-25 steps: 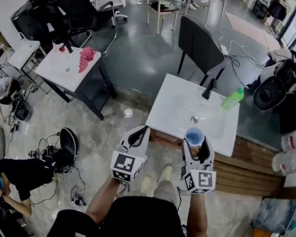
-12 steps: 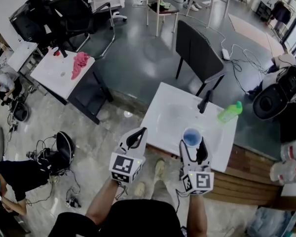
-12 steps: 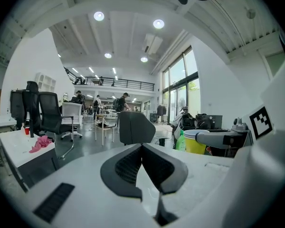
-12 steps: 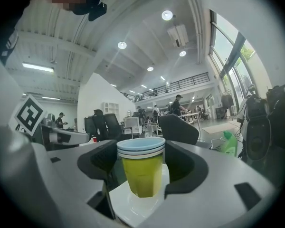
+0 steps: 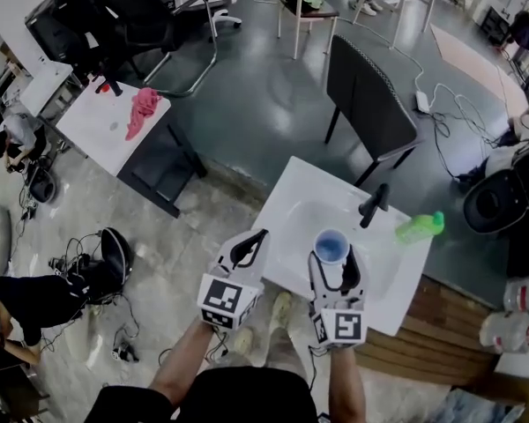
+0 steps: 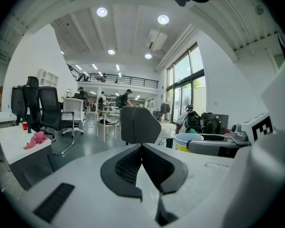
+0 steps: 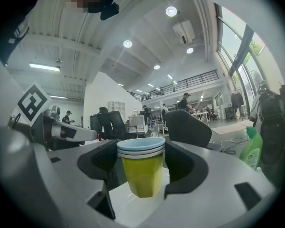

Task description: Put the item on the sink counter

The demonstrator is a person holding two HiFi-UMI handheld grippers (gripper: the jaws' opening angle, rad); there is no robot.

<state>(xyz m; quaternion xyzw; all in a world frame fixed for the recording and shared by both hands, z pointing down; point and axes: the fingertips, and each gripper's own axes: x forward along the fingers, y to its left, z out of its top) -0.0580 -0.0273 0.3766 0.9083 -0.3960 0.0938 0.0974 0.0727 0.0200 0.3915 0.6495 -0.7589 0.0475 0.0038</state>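
- Right gripper (image 5: 333, 261) is clamped on the cup (image 5: 331, 245), held upright above the sink counter (image 5: 293, 190), near its front edge; only lowering is needed, probably.
- Left gripper (image 6: 141, 148) is pinched closed, empty, just off that edge.

Pink cloth (image 5: 144, 110) on a side table (image 5: 93, 129) — dark chair (image 5: 367, 104) nearby.
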